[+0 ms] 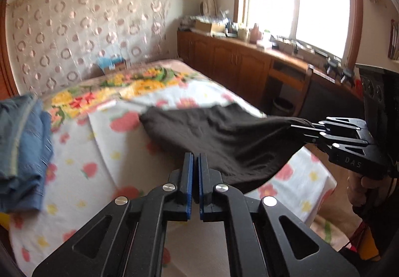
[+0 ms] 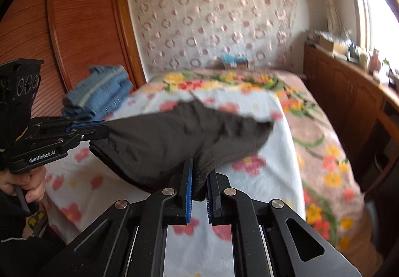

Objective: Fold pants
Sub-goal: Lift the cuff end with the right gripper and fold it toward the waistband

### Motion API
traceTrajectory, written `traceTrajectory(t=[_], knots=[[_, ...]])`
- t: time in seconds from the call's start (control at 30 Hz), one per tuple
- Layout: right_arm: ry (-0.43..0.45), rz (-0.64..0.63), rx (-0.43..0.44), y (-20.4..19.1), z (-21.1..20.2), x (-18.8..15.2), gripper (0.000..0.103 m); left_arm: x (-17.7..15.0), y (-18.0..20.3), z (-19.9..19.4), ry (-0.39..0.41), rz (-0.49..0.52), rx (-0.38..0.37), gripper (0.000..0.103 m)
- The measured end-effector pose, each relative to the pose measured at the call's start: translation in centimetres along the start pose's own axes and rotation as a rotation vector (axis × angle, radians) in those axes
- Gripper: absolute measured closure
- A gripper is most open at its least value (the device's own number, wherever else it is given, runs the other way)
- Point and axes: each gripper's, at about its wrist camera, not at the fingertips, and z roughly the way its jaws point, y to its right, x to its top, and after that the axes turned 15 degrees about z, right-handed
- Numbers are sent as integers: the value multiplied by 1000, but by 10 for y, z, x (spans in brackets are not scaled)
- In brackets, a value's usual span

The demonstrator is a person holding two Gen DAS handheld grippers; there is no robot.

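A pair of dark brown pants (image 1: 224, 135) hangs stretched above the bed between my two grippers, its far end still trailing on the sheet. In the left wrist view my left gripper (image 1: 195, 157) has its blue pads nearly together at the near edge of the cloth. The right wrist view shows that gripper (image 2: 106, 127) shut on one corner of the pants (image 2: 174, 132). My right gripper (image 2: 200, 165) is shut on a bunched fold of the cloth, and from the left it (image 1: 296, 127) is seen pinching the opposite corner.
The bed (image 1: 99, 152) has a white flower-print sheet over a pink floral blanket. A stack of folded blue jeans (image 2: 99, 92) lies at its left side by a wooden wardrobe (image 2: 74, 28). Wooden cabinets (image 1: 237, 62) with clutter run under the window on the right.
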Motion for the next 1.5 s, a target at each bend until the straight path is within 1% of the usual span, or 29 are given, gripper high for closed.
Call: traceTrajectory(t=[0.17,0.3,0.5,0.63,0.77,0.8,0.9,1.0,1.07,1.1,1.2,1.27,1.37,1.5], knots=[[73,-49,50,-28,-22,30,94,19,-16,-30,64,0,36,99],[113,-92,75,-45,-34,47,94,32,-28,-50,105,7,74,99],[145,-161,102,-74,-30,78,95,49,-50,-65,142,2,115,99],[137,-184,107,-71,-7,101,95,66,-77,-61,144,0,163,99],[123,-192,107,-67,28,136,95,84,-114,-49,139,-5,233,99],[123,-195,106,-67,38,146,95,92,-126,-43,125,7,257,99],[148,-200,106,-73,64,174,95,108,-150,-41,121,2,304,99],[156,-185,122,-73,85,185,95,114,-164,-42,121,9,337,99],[150,-190,128,-72,96,181,95,105,-165,-42,117,10,339,99],[142,-190,136,-71,99,172,95,100,-164,-42,111,10,338,99],[97,-198,142,-65,110,145,95,69,-152,-35,73,6,316,99],[54,-200,140,-60,122,134,95,47,-140,-30,45,11,301,99],[-9,-195,140,-53,131,98,95,6,-119,-25,4,-7,252,99],[-81,-178,141,-46,137,64,95,-25,-97,-28,-22,-42,202,99]])
